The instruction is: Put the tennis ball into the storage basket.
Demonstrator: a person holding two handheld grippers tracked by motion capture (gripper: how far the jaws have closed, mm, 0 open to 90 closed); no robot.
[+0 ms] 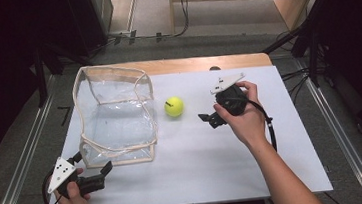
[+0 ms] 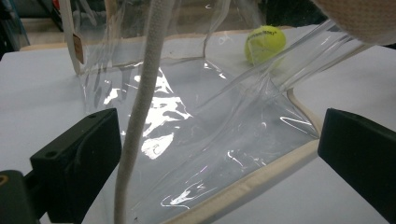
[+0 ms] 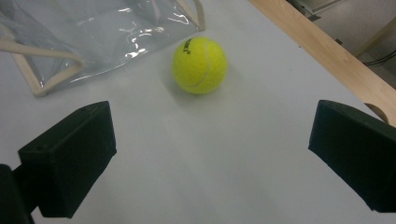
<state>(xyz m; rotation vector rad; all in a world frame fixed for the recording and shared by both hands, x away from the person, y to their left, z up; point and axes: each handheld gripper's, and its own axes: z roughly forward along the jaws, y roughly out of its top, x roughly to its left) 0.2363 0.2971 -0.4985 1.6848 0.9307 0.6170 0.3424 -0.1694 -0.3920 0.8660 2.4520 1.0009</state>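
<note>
A yellow tennis ball (image 1: 174, 106) lies on the white sheet, just right of a clear plastic bag (image 1: 115, 113) with cream trim that stands open. My right gripper (image 1: 209, 111) is open to the right of the ball, its jaws pointing at it from a short gap. In the right gripper view the ball (image 3: 200, 65) sits ahead of the gripper (image 3: 210, 158), with the bag (image 3: 93, 32) beyond. My left gripper (image 1: 92, 162) is open at the bag's near left corner. In the left gripper view the bag (image 2: 196, 121) stands between the spread jaws, with the ball (image 2: 265, 43) seen through it.
A white sheet (image 1: 200, 165) covers the table, with a strip of wood (image 1: 205, 63) bare along the far edge. Metal rails (image 1: 19, 168) run down both sides. Black stands and cables (image 1: 297, 73) crowd the far right corner.
</note>
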